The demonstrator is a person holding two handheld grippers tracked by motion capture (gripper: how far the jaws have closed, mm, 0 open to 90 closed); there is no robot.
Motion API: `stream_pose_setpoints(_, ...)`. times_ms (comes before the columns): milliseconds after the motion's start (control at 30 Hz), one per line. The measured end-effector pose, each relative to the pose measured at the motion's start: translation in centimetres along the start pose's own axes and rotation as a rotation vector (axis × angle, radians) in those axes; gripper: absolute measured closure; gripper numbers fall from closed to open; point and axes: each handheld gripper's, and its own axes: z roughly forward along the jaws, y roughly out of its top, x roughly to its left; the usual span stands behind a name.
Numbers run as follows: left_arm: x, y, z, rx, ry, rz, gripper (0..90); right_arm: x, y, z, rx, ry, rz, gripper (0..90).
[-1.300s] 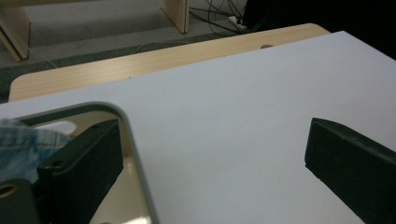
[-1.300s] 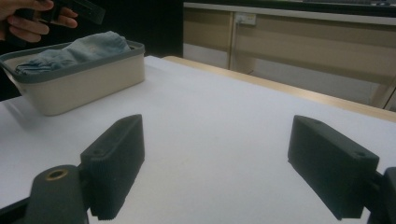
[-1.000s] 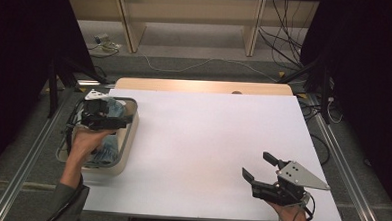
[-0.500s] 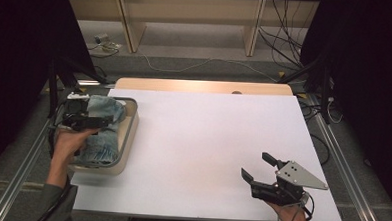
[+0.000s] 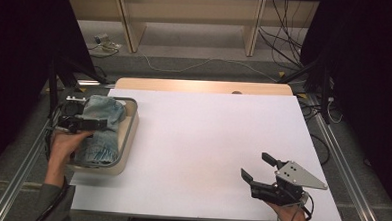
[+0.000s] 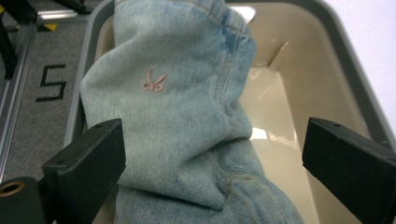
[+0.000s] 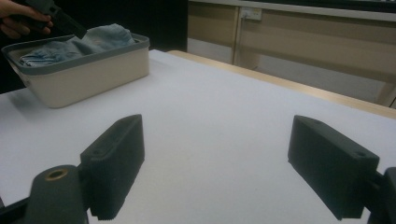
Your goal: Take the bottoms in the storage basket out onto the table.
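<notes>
A light-blue denim garment [image 5: 102,117] with a small pink bow stitched on it [image 6: 177,107] is bunched inside a cream bin with a grey rim [image 5: 129,131]. My left gripper [image 5: 99,122] hangs over the bin's left side and points across the denim. Its jaws stand wide open [image 6: 212,140], one on each side of the cloth, without clamping it. My right gripper [image 5: 255,164] is held low over the white table near the front right, open with nothing in it [image 7: 215,154]. From there the bin [image 7: 84,79] and denim [image 7: 95,36] show far off at the left.
The white table top [image 5: 202,141] stretches between the bin and my right gripper. A wooden strip [image 5: 200,85] runs along its far edge. Beyond it are shelving legs and cables on the floor. Metal rails flank the table on both sides.
My left gripper has shifted left across the bin, from above the denim's middle to the bin's left side. The right gripper has barely moved.
</notes>
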Motion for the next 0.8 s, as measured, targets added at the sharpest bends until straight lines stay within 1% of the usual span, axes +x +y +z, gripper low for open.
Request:
stream_pose_setpoints(33, 0.0, 0.0, 0.2, 0.018, 0.01, 0.003, 5.7, 0.0, 0.0, 0.0, 0.001, 0.0, 0.0, 19.4)
stream_pose_setpoints(100, -0.1, -0.1, 0.6, 0.035, 0.02, -0.004, 5.6, 0.0, 0.0, 0.0, 0.004, 0.001, -0.002, 19.5)
stream_pose_setpoints(200, 0.0, -0.2, 1.3, 0.068, 0.022, -0.011, 5.2, 0.1, 0.0, 0.1, 0.005, 0.004, -0.004, 19.5)
stream_pose_setpoints(300, 0.2, -0.3, 2.1, 0.105, 0.038, -0.006, 5.1, 0.1, -0.1, 0.2, 0.01, 0.01, -0.005, 19.7)
stream_pose_setpoints(400, 0.5, -0.1, 2.7, 0.134, 0.047, -0.014, 5.1, 0.1, -0.1, 0.2, 0.011, 0.012, -0.006, 19.9)
stream_pose_setpoints(467, 0.5, 0.0, 3.1, 0.151, 0.038, -0.018, 5.1, 0.1, -0.1, 0.3, 0.014, 0.013, -0.01, 19.9)
stream_pose_setpoints(533, 0.5, 0.0, 3.7, 0.181, 0.003, -0.043, 3.9, 0.2, -0.1, 0.3, 0.015, 0.012, -0.004, 20.2)
stream_pose_setpoints(567, 0.5, -0.1, 4.0, 0.203, -0.014, -0.047, 3.1, 0.2, -0.2, 0.4, 0.021, 0.01, -0.004, 20.3)
stream_pose_setpoints(633, 0.5, -0.2, 4.7, 0.242, -0.006, -0.045, 3.1, 0.2, -0.2, 0.5, 0.026, 0.013, -0.005, 20.2)
stream_pose_setpoints(733, 0.7, -0.3, 5.2, 0.26, -0.01, -0.05, 2.8, 0.3, -0.2, 0.5, 0.027, 0.014, -0.01, 20.2)
stream_pose_setpoints(800, 0.8, -0.2, 5.4, 0.275, -0.015, -0.043, 2.4, 0.3, -0.2, 0.5, 0.028, 0.017, -0.013, 20.3)
